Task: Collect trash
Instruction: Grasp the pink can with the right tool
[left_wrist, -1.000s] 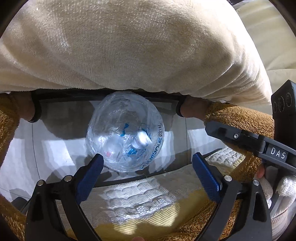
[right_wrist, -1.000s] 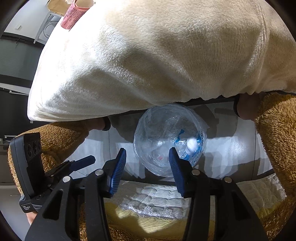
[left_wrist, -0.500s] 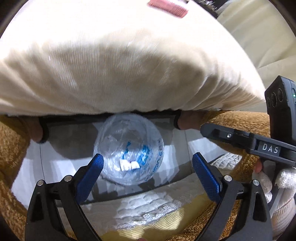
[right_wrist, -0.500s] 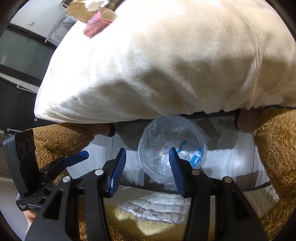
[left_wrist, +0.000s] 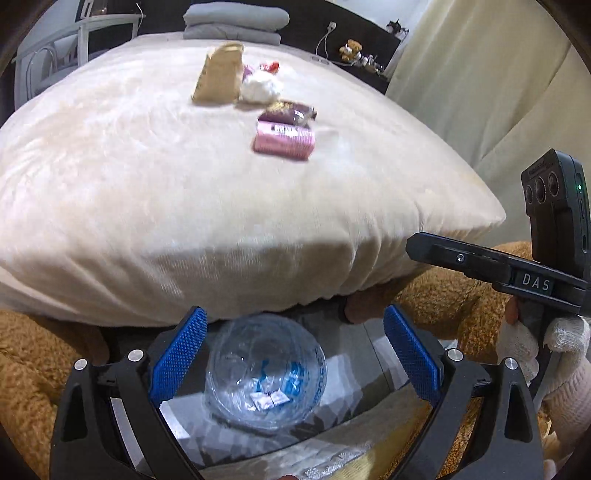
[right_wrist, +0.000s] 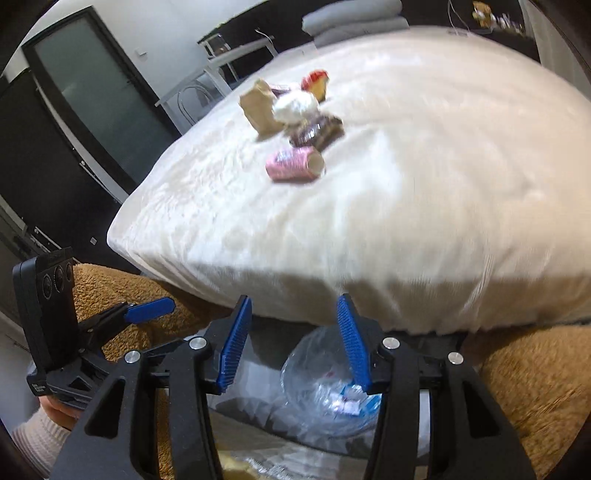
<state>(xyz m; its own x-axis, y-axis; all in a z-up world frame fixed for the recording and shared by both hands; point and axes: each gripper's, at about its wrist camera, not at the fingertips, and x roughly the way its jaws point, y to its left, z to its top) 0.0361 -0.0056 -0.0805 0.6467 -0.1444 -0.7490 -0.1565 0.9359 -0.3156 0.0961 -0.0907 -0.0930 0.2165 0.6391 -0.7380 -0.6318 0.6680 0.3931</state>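
Trash lies in a small heap on top of the cream blanket (left_wrist: 147, 192): a pink roll (left_wrist: 284, 142) (right_wrist: 295, 164), a dark wrapper (left_wrist: 290, 110) (right_wrist: 317, 133), a white crumpled tissue (left_wrist: 260, 86) (right_wrist: 295, 105), a brown paper bag (left_wrist: 219, 77) (right_wrist: 260, 107) and a red wrapper (right_wrist: 314, 81). Below the blanket's edge sits a bin with a clear liner (left_wrist: 221, 369) (right_wrist: 306, 354), a few scraps in its bottom. My left gripper (left_wrist: 293, 314) is wide open above the bin and holds nothing. Beside it, my right gripper (right_wrist: 293, 301) stands narrowly open and is also bare.
Brown fuzzy trouser legs (left_wrist: 33, 369) (right_wrist: 535, 376) flank the bin on both sides. Folded grey bedding (left_wrist: 236, 20) lies at the bed's far end. A dark cabinet (right_wrist: 74, 110) and a white chair (right_wrist: 207, 85) stand to the left, a pale curtain (left_wrist: 480, 92) to the right.
Both grippers have risen and tilted upward. The bin has dropped low in both views, and the top of the blanket with the trash heap has come into sight. Jaw gaps look unchanged.
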